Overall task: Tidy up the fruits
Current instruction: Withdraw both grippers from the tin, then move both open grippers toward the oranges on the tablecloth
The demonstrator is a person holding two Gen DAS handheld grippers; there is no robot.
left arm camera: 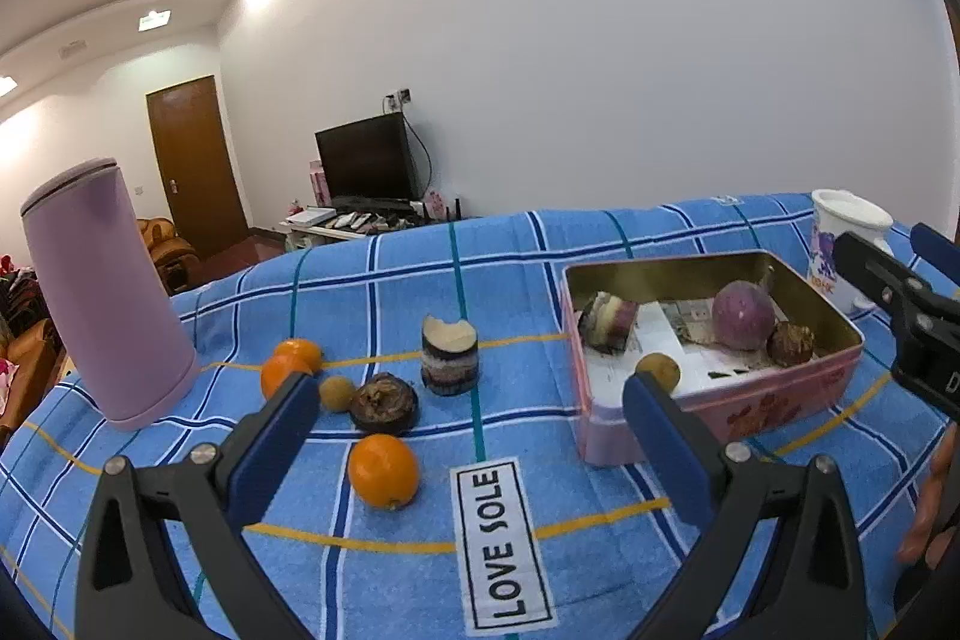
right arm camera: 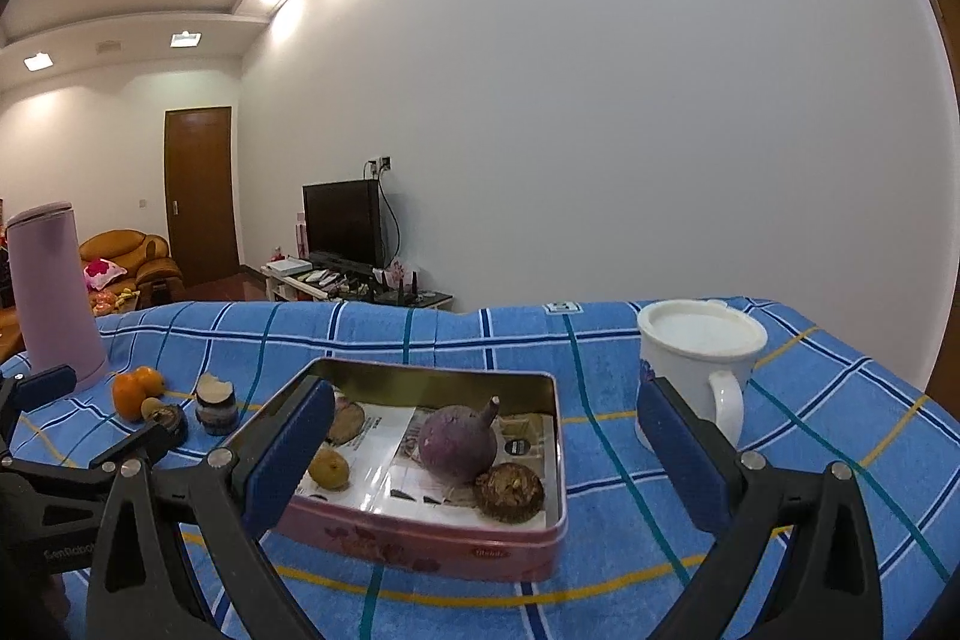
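While both grippers hover above the blue checked cloth (left arm camera: 528, 280), neither holds anything: the left gripper (left arm camera: 471, 403) has its fingers spread wide with nothing between them, and the right gripper (right arm camera: 486, 439) is equally wide apart and empty. The pink tin (right arm camera: 432, 544) lies flat with its long axis running left to right across the right wrist view. Inside it sit a purple round fruit (right arm camera: 459, 439), its stem pointing up and to the right, a brown wrinkled fruit (right arm camera: 510, 491) touching it, a small yellow fruit (right arm camera: 329, 469) and a cut piece (left arm camera: 609, 322) at the tin's left end. On the cloth left of the tin stand an upright cut chunk (left arm camera: 450, 355), a dark fruit (left arm camera: 384, 402), a small tan fruit (left arm camera: 337, 393), two touching oranges (left arm camera: 288, 367) and a nearer orange (left arm camera: 383, 470). A lilac flask (left arm camera: 102, 292) stands tilted in view; a white mug (right arm camera: 699, 364) stands right of the tin.
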